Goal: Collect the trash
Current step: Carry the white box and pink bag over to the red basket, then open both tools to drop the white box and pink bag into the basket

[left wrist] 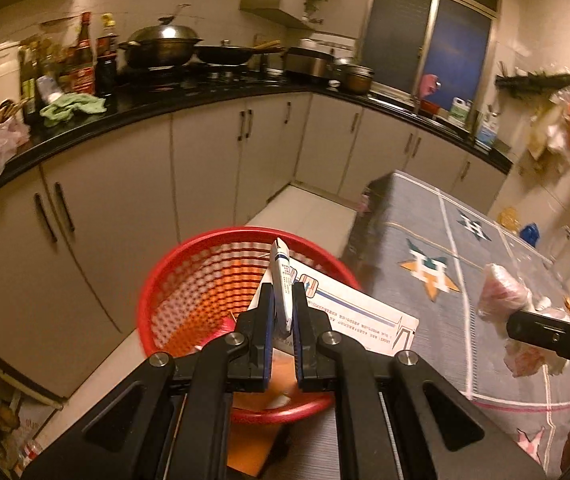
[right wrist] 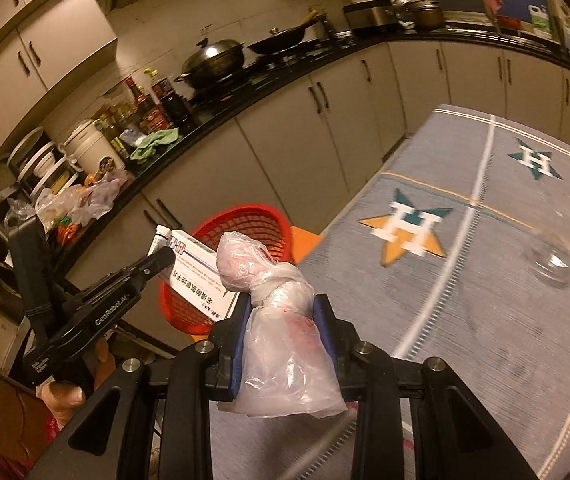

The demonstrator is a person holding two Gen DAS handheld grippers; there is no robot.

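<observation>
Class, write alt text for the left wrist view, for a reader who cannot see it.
The left gripper pinches a flat white box above a red mesh basket on the kitchen floor. At the right edge, the right gripper holds a knotted plastic bag over a grey star-patterned tablecloth. Behind, beige cabinets carry a dark counter with pots.

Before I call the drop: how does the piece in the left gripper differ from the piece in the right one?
The white box in the left gripper is flat, stiff, printed card, pinched at one edge. The knotted plastic bag in the right gripper is soft, crinkled and translucent, bulging between wider-set jaws. The box hangs over the red basket; the bag is beside it, over the table edge. Both are clamped.
</observation>
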